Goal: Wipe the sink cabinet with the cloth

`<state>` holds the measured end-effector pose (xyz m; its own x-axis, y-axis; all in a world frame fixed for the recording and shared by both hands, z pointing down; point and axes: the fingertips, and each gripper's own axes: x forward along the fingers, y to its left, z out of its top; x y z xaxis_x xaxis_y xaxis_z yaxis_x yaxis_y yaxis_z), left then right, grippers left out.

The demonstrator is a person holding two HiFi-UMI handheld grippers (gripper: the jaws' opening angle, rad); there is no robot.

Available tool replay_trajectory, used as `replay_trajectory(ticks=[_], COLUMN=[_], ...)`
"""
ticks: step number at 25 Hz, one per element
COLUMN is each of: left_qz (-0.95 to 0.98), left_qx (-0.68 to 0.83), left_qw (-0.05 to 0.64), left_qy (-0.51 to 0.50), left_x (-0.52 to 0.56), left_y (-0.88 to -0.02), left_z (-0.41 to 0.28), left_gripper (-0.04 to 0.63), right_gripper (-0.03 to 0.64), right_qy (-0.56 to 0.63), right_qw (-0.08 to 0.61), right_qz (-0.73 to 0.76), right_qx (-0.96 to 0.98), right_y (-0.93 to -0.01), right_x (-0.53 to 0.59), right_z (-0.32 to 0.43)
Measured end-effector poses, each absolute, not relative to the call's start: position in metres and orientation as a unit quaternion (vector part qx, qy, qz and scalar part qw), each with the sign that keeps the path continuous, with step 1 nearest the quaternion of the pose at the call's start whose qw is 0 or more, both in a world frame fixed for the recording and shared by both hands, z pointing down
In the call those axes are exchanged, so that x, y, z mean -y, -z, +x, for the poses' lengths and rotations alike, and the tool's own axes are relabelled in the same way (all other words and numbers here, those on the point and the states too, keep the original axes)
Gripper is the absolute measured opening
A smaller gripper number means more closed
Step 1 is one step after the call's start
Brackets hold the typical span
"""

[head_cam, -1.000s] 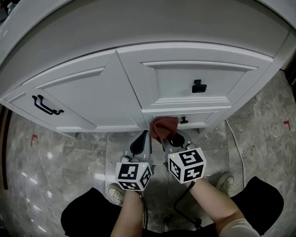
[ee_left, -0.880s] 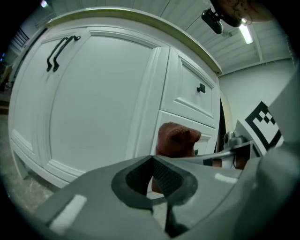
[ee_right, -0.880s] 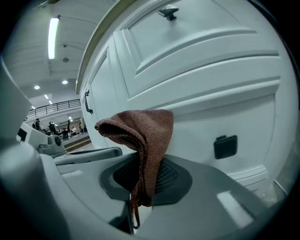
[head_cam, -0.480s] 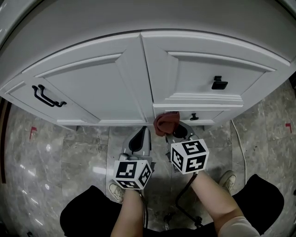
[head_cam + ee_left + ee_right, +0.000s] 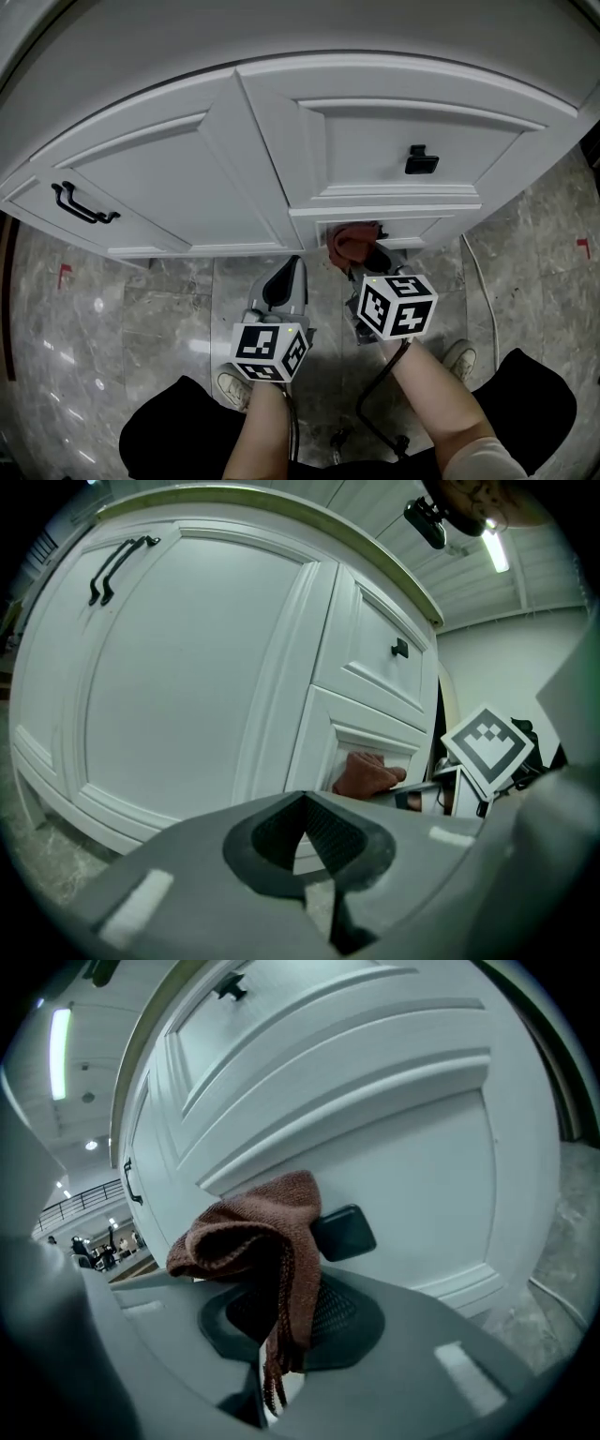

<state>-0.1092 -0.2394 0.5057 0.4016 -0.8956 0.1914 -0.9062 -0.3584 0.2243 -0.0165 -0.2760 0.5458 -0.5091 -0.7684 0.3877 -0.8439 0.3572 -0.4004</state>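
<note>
The white sink cabinet (image 5: 216,178) fills the top of the head view. A reddish-brown cloth (image 5: 354,242) is pressed against the small lower drawer (image 5: 417,228), with my right gripper (image 5: 364,261) shut on it. In the right gripper view the cloth (image 5: 258,1241) hangs bunched from the jaws and touches the drawer's black knob (image 5: 342,1232). My left gripper (image 5: 286,281) is held low in front of the cabinet's centre post, shut and holding nothing. From the left gripper view the cloth (image 5: 367,773) shows against the drawer front.
The upper drawer has a black knob (image 5: 420,161) and the left door a black bar handle (image 5: 82,204). A white cable (image 5: 478,281) runs along the marble floor at right. The person's shoes (image 5: 459,361) stand below the grippers. Red tape marks (image 5: 64,275) lie on the floor.
My right gripper has slid the cloth to the right along the lower drawer front, up to its knob. The left gripper has stayed about where it was.
</note>
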Motion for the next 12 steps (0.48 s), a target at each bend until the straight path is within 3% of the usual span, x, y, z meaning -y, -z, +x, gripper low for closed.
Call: replay_trajectory(ticks=[12], left_qz=[0.844], left_qx=[0.516], left_qw=[0.148], left_qy=[-0.01], left_x=[0.246], left_y=[-0.499], left_z=[-0.061], left_gripper=[0.0], right_gripper=[0.078], right_qy=[-0.253], right_qw=[0.045], right_qz=[0.506], right_qx=[0.823], right_y=[-0.513], right_x=[0.255], right_z=[0.025])
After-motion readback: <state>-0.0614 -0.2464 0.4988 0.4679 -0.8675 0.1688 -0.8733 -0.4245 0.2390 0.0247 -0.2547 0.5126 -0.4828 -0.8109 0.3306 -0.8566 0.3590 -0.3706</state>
